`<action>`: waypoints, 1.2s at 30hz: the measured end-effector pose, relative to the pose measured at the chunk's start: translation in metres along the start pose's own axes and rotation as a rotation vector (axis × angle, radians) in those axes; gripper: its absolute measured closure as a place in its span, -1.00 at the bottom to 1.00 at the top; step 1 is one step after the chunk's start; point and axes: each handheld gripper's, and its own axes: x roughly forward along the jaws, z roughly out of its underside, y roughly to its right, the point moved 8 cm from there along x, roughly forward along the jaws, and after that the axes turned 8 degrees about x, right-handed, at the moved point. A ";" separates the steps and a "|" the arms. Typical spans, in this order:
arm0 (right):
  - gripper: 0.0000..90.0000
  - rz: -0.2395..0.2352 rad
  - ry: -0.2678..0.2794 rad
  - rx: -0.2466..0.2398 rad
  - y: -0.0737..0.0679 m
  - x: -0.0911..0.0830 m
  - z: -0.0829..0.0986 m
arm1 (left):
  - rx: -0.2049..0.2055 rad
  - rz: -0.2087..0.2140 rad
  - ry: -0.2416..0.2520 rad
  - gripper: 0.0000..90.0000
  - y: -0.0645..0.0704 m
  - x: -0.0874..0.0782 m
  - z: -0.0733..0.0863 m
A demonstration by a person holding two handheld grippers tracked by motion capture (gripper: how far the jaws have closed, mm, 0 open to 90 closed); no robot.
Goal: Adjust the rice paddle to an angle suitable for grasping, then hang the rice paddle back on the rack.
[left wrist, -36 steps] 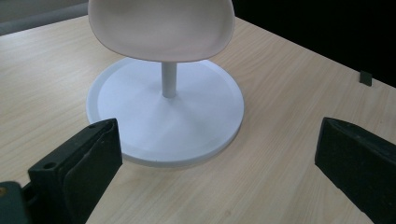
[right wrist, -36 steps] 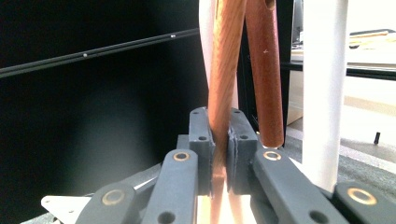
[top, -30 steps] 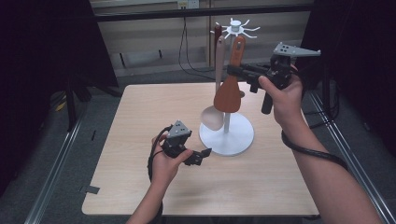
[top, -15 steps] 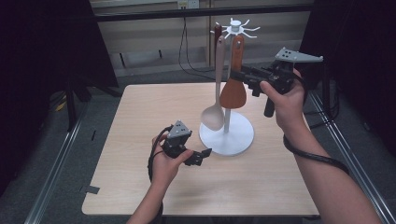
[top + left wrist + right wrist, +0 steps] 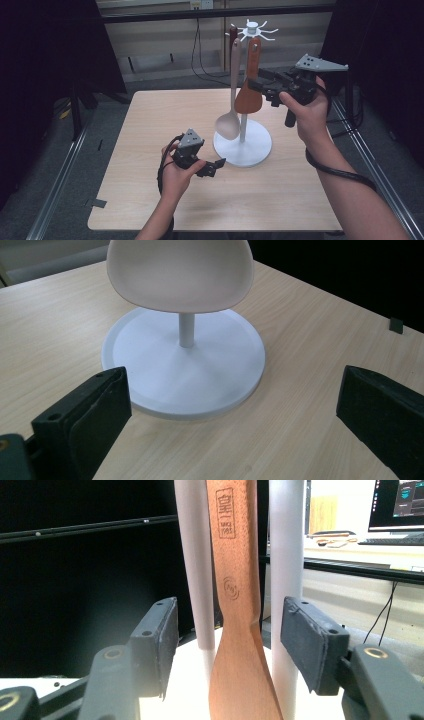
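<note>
A: Right tongs [image 5: 260, 86]?
B: Raised beside the white utensil stand [image 5: 243, 145], at the wooden spatula [image 5: 249, 82]. In the right gripper view the 2 jaws stand apart, one on either side of the spatula's neck [image 5: 240, 630], neither pad touching it. So released, not grasping.

A: Where's the spatula?
B: Hanging upright from the stand's hook crown [image 5: 252, 29], blade down, just right of the pole in the high view. Can't tell which hook. Stamped marks on the handle show in the right gripper view.

A: Anything else on the stand?
B: 1 pale beige spoon [image 5: 231, 107], hanging left of the pole, bowl down just above the round base. The left gripper view looks right at its bowl [image 5: 180, 275], with the base [image 5: 150, 355] and pole under it.

A: Left tongs [image 5: 214, 168]?
B: Low over the bench [image 5: 150, 120], just in front-left of the stand's base, pointing at it. Jaws wide apart in the left gripper view, nothing between them but bench and base. Released.

A: Hands?
B: Left hand [image 5: 177, 175] grips its tool near the bench. Right hand [image 5: 310, 107] holds its tool up, grey 3-cornered plate on top, cable looping down from it.
</note>
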 end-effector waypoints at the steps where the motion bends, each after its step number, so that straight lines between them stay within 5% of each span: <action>1: -0.12 0.000 -0.003 -0.005 0.000 -0.001 0.001 | 0.001 0.001 0.001 -0.98 0.000 0.000 0.000; 10: -0.42 0.040 -0.031 -0.067 -0.002 -0.008 0.013 | 0.007 0.005 -0.002 -0.98 0.001 0.003 -0.001; 19: -0.60 0.039 -0.053 -0.071 -0.002 -0.015 0.028 | 0.000 0.002 0.013 -0.98 0.000 0.001 -0.003; 36: -0.71 0.043 -0.093 -0.080 -0.003 -0.026 0.059 | -0.003 0.001 0.009 -0.98 -0.002 0.002 -0.002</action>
